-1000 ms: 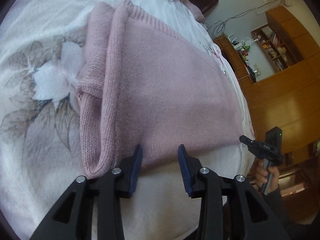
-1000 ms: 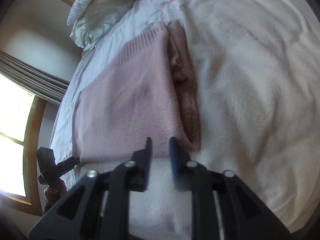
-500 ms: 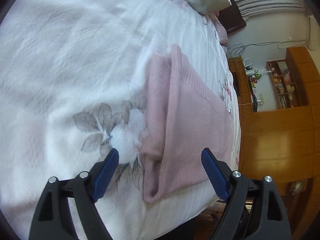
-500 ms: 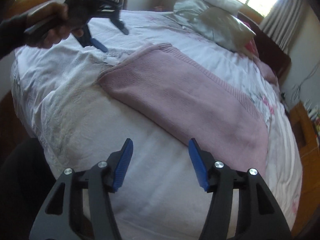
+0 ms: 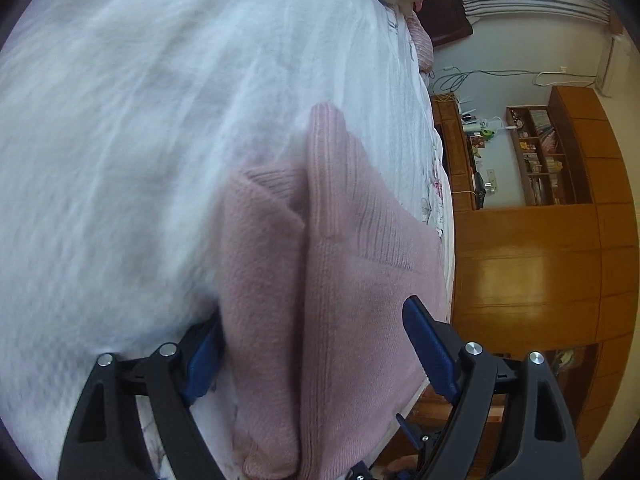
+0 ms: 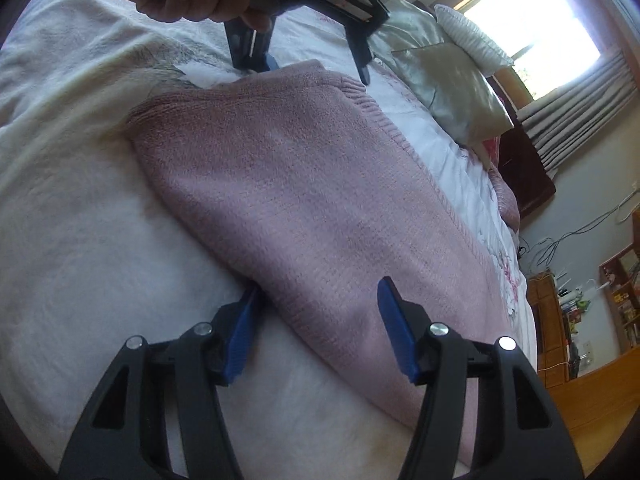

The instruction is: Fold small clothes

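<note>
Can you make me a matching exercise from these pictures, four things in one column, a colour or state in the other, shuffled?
Things:
1. sweater
2. left gripper
3. pillow
4. cabinet

Descriptions:
A. silvery grey, at the head of the bed
B. pink knit, lying on the bed
C. glossy orange-brown wood
D. open, fingers either side of the sweater's edge

Pairs: 1-B, 2-D, 3-A, 4-C

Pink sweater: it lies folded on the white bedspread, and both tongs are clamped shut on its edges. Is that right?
Not quite. The pink sweater does lie folded on the white bedspread, but both tongs are open. The right wrist view shows the right tongs spread astride its near edge; the left wrist view shows the left tongs likewise open.
</note>
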Available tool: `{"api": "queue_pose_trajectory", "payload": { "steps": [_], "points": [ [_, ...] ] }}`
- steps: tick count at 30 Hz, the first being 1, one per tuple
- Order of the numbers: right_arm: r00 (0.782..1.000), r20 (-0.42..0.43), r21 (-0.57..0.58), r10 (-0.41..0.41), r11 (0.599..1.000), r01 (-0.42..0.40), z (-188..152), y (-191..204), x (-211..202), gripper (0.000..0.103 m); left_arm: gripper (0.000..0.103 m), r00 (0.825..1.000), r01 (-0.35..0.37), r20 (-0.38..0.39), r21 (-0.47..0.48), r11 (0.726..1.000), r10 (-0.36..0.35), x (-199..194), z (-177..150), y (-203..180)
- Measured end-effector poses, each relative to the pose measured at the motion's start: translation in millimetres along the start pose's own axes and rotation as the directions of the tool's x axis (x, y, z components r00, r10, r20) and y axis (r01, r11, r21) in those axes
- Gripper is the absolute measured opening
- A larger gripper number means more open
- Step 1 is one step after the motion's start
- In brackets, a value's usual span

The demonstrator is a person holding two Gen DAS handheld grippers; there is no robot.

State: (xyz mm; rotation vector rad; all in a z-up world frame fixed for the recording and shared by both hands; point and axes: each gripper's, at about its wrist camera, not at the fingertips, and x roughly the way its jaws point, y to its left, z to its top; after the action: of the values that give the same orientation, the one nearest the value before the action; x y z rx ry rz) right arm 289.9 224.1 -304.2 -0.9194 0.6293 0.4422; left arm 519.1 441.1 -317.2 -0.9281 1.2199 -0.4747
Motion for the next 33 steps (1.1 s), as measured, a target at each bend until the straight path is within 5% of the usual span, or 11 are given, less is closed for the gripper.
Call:
{"api": "queue_pose_trajectory", "payload": {
  "steps": [5,8,17,22,33],
  "points": [
    [0.999,0.036,0.017,0.003,1.0,-0.003,31.0,11.1,13.0,0.058,0.083,0.999,0.0,-0.047,0.009,1.0,0.0,16.9,19.7,-9.0],
    [0.998,0.058,0.051,0.021,0.998,-0.024,49.5,13.1,18.5,0.057,0.058,0.995,-0.046,-0.089,0.012,0.999,0.047,26.8,29.1,-16.1],
    [0.995,0.065,0.171,0.08,0.981,-0.09,80.6,13.7,32.9,0.053,0.057,0.99,-0.041,-0.139,-0.026,0.999,0.037,42.7,47.6,-7.4],
    [0.992,0.071,0.218,0.109,0.968,-0.122,83.3,8.8,33.4,0.048,0.046,0.988,-0.074,-0.138,-0.018,0.997,0.071,41.0,47.6,-3.6],
    [0.982,0.1,0.3,0.16,0.936,-0.183,84.1,-2.2,20.8,0.025,0.033,0.989,-0.096,-0.113,-0.041,0.995,0.091,34.4,44.6,-0.3]
  ]
}}
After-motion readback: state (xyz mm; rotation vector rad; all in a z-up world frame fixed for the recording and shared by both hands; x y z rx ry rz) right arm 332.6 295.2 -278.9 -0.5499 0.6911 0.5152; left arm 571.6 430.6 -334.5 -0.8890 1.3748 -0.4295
